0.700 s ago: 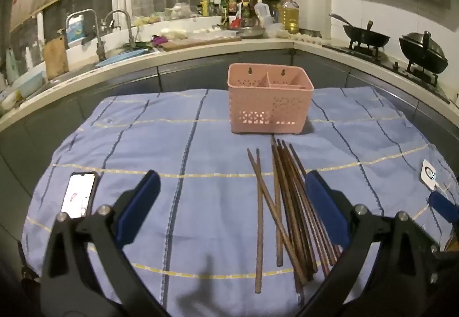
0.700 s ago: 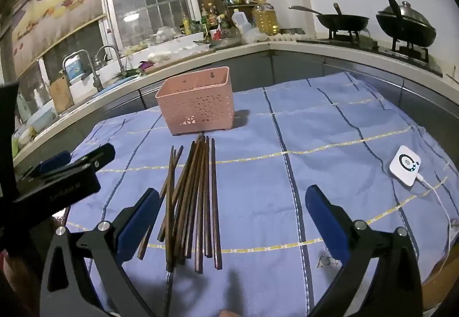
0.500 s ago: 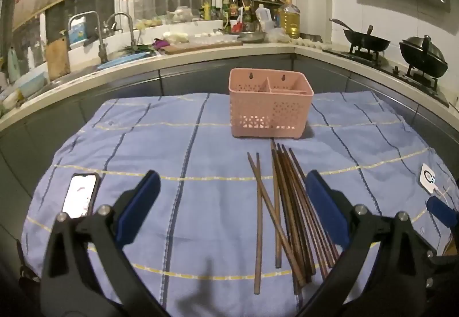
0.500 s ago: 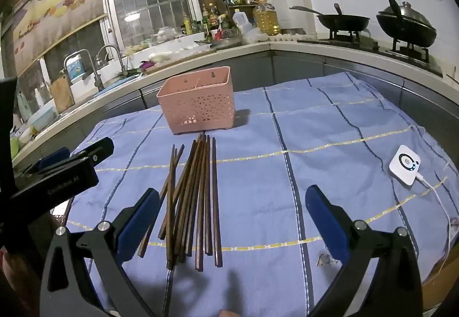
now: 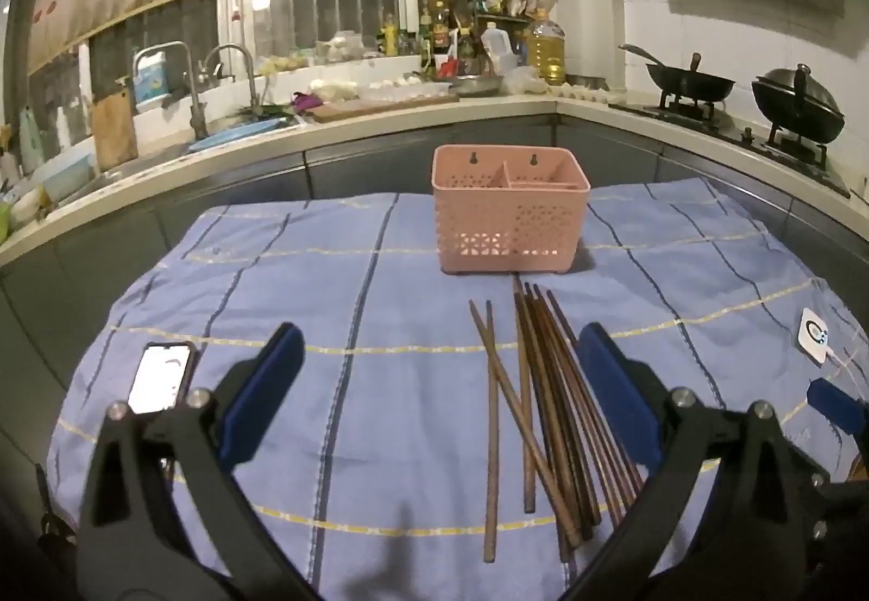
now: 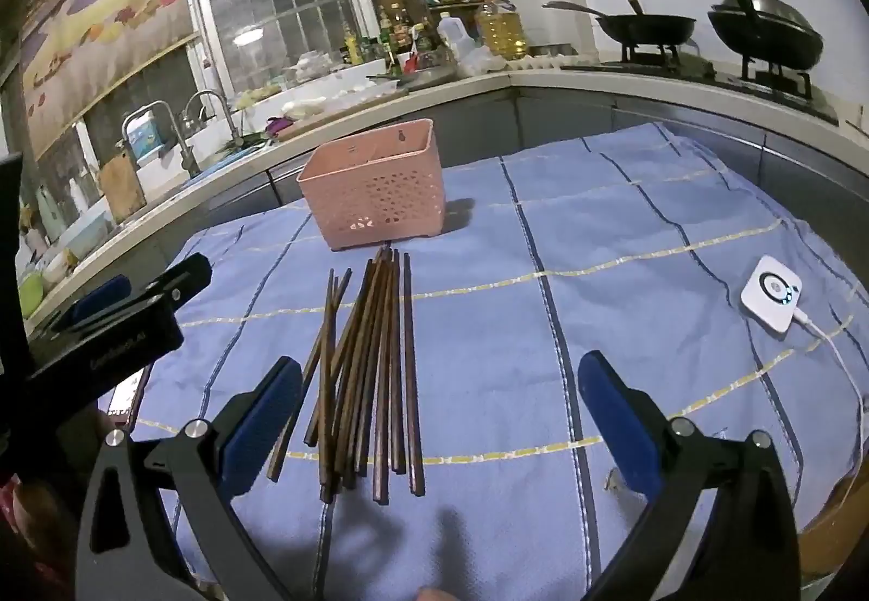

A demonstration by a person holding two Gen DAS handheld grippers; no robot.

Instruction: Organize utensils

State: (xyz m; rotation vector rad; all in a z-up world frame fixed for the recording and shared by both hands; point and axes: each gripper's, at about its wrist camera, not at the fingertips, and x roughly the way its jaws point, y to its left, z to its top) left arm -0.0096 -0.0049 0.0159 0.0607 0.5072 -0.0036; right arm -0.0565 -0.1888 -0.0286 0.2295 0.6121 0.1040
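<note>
Both grippers, left (image 5: 434, 383) and right (image 6: 440, 394), jaws wide apart, nothing between. Chopsticks (image 5: 543, 400) flat on cloth (image 5: 337, 286); basket (image 5: 510, 210) at their 12 o'clock.

The cloth (image 5: 380, 286) on the table is light blue with dark blue lines and thin yellow lines crossing it. The basket (image 5: 510, 215) is pink with a pattern of little holes in its sides. The chopsticks (image 5: 543, 383) are dark brown. The left gripper (image 5: 434, 394) and the right gripper (image 6: 440, 416) are black with dark blue pads. The phone (image 5: 162, 377) has a white screen and a dark edge. The small square box (image 6: 772, 294) is white with a dark ring on top and a white cord. The two pans (image 6: 706, 27) are black.
</note>
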